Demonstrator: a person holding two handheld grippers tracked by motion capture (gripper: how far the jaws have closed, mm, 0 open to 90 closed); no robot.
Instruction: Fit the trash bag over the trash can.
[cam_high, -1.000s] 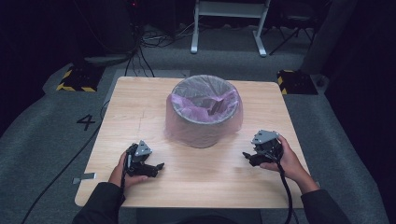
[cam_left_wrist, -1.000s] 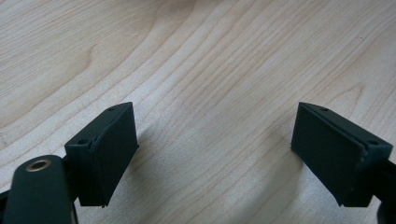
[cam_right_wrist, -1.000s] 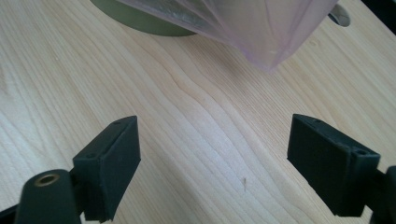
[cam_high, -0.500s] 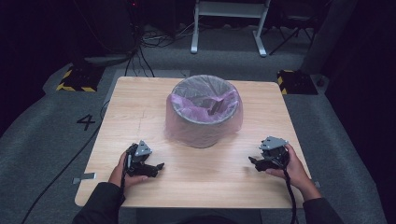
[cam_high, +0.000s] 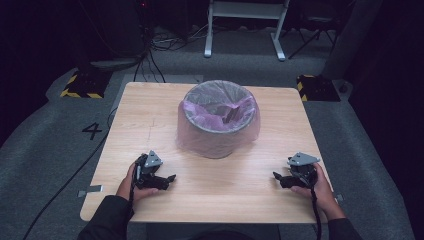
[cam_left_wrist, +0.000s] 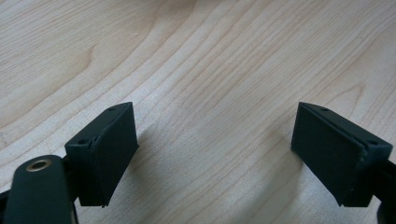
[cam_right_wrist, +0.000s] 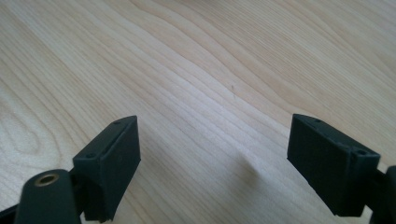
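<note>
We cannot make out much inside the bin: a dark shape lies against the purple lining near its middle, but the high view is too dim and small for us to say what it is. A thin translucent bag drapes over the bin's rim and down its outer wall, blurring the wall behind it. The person's forearms are cut off at the bottom edge of the high view, and the floor beyond the table falls into darkness.

The bin stands upright at the centre of the wooden table, toward the far side, its round mouth facing up and its long axis vertical. Nothing stands between it and either gripper; bare wood lies between.

The left gripper rests at the near left of the table, well apart from the bin, pointing roughly to the person's right. In the left gripper view its jaws stand wide apart with only wood grain between them. The right gripper sits at the near right, also well apart from the bin, pointing inward to the left. In the right gripper view its jaws are likewise spread wide over bare wood, holding nothing.

Off the table, a painted numeral 4 marks the grey floor at left.
</note>
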